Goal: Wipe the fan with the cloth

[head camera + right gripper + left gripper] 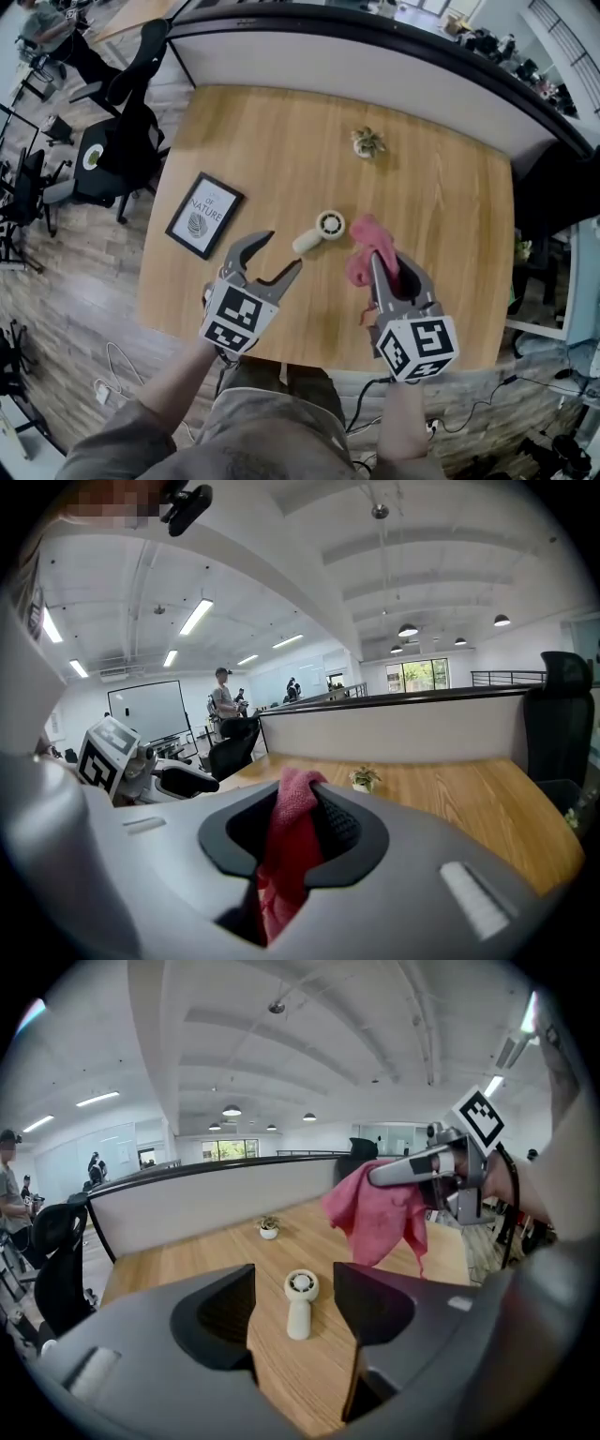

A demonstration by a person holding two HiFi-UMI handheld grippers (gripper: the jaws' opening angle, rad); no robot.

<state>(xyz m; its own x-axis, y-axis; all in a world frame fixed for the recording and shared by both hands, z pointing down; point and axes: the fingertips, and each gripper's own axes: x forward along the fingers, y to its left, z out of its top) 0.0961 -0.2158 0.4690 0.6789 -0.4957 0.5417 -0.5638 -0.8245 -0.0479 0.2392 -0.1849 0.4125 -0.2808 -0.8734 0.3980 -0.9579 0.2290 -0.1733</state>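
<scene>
A small cream hand fan (321, 232) lies flat on the wooden table (441, 187), its round head pointing away from me. In the left gripper view the fan (299, 1302) rests on the table just beyond the open jaws. My left gripper (279, 253) is open, above the table just left of the fan's handle. My right gripper (386, 255) is shut on a pink cloth (367, 251), held in the air to the right of the fan. The cloth (288, 857) hangs pinched between the jaws in the right gripper view, and it (380, 1213) dangles above the table in the left gripper view.
A framed picture (203, 215) lies at the table's left side. A small potted plant (367, 142) stands toward the far edge. Black office chairs (117, 141) stand left of the table. A low partition wall (375, 56) runs behind it.
</scene>
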